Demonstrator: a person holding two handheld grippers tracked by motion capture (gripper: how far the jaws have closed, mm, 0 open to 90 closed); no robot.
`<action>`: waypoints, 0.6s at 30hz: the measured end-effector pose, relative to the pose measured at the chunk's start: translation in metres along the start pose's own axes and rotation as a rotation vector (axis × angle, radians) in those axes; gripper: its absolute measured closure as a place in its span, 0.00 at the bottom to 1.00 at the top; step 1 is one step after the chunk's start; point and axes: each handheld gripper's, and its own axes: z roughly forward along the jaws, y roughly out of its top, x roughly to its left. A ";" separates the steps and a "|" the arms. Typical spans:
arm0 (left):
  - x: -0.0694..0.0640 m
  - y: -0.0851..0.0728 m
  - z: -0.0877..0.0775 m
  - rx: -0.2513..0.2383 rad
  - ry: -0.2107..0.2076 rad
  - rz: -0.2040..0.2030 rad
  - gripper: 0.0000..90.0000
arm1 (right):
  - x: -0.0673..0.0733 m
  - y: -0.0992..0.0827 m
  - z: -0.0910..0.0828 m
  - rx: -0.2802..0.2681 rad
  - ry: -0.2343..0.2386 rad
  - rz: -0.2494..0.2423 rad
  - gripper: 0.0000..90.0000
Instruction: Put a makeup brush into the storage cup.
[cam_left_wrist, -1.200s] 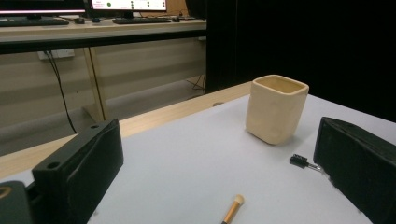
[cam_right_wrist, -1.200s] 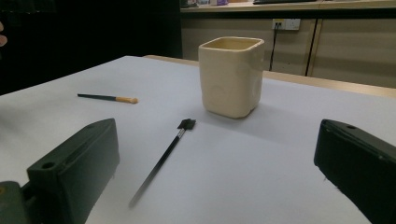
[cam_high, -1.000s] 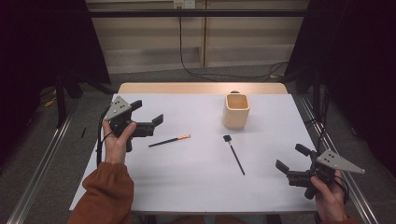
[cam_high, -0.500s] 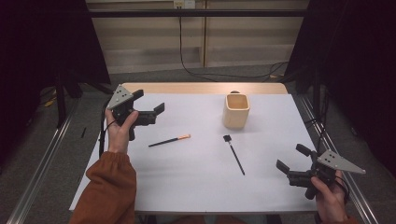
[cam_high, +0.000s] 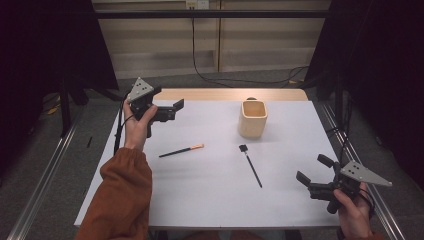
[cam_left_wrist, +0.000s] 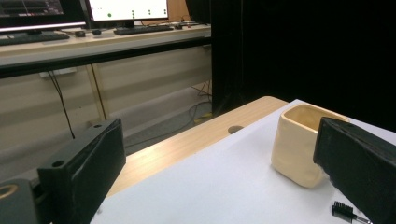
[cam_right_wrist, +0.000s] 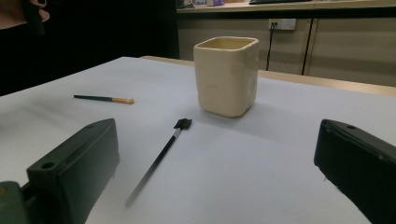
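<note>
1. The left gripper (cam_high: 172, 107) is held above the far left part of the desk (cam_high: 210, 195), its fingers (cam_left_wrist: 84, 172) spread apart and holding nothing; the right gripper (cam_high: 314, 171) rests low near the front right corner, its fingers likewise apart and empty.
2. The things in play lie between them: an orange-tipped brush (cam_high: 181, 150) left of centre, a black brush (cam_high: 251, 165) just right of centre with its head toward the cream cup (cam_high: 253, 119), which stands upright farther back.
3. The likely step is picking up a brush, the orange-tipped one being nearest the left gripper.
4. To do it well, bring the fingers down squarely across the thin handle near its middle, one on each side.
5. Close only once both fingers touch the desk surface, since so slim a handle can roll away.
</note>
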 end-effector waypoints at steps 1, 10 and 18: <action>0.001 0.002 0.001 0.003 0.006 0.006 0.03 | 0.000 0.000 0.000 0.001 0.001 0.000 0.00; 0.004 -0.005 0.007 0.030 -0.005 -0.018 0.03 | 0.000 0.000 -0.001 0.001 -0.002 0.000 0.00; -0.010 0.001 0.010 0.121 -0.049 0.041 0.04 | 0.001 0.000 -0.001 0.002 -0.006 -0.002 0.00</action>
